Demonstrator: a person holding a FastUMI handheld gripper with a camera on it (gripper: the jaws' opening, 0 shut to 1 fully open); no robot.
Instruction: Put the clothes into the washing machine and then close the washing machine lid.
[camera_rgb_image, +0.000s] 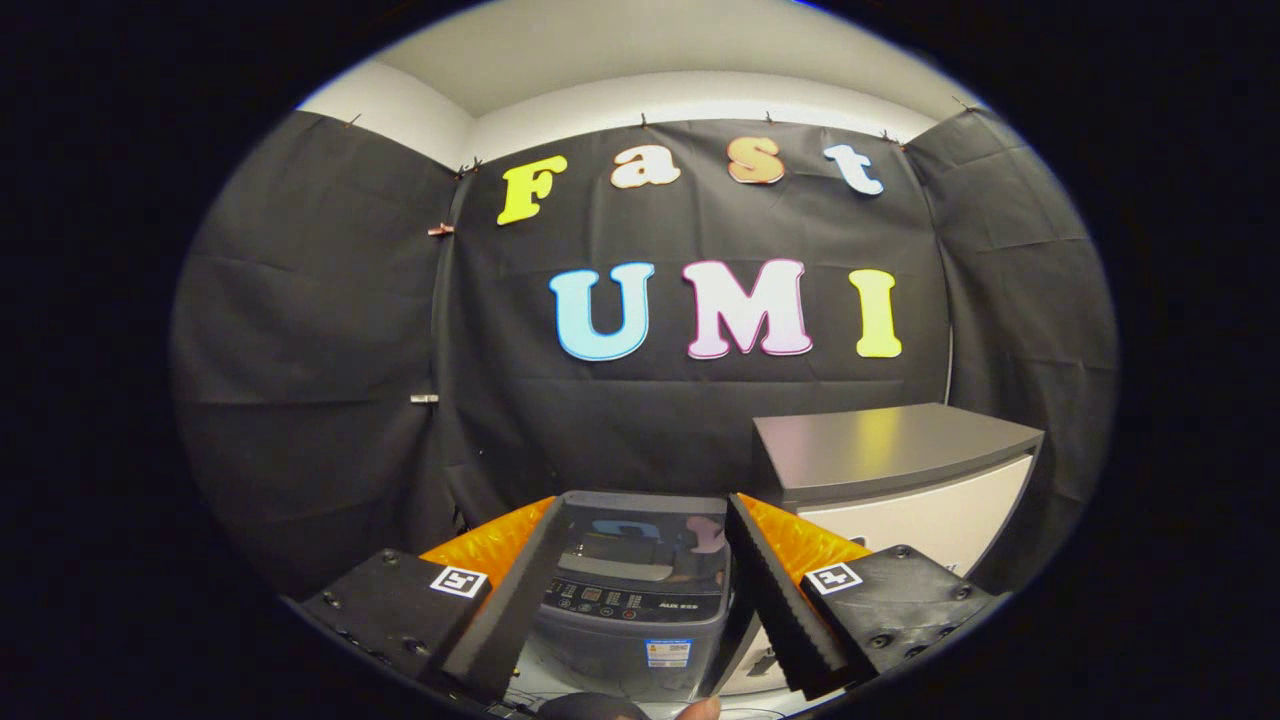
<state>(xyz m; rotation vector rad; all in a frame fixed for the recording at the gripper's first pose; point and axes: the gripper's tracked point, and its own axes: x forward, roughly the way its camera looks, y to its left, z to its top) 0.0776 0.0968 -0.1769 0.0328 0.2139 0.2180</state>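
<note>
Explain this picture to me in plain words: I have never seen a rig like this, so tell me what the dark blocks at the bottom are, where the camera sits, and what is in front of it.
There is no robot arm here. A person carries a hand-held gripper, and the camera rides on it, looking forward along its two jaws. The dark blocks at the bottom are those jaws, seen from behind. They stand open and hold nothing.

Between them, just ahead, stands a small grey top-loading washing machine with a row of buttons on its front panel. Its glossy lid looks shut, though reflections make that hard to be sure of. Beyond the jaw on the right is a cabinet with a dark top and a pale front. Black cloth forms the booth's wall behind everything.

At the very bottom, a fingertip of a person peeks in.
</note>
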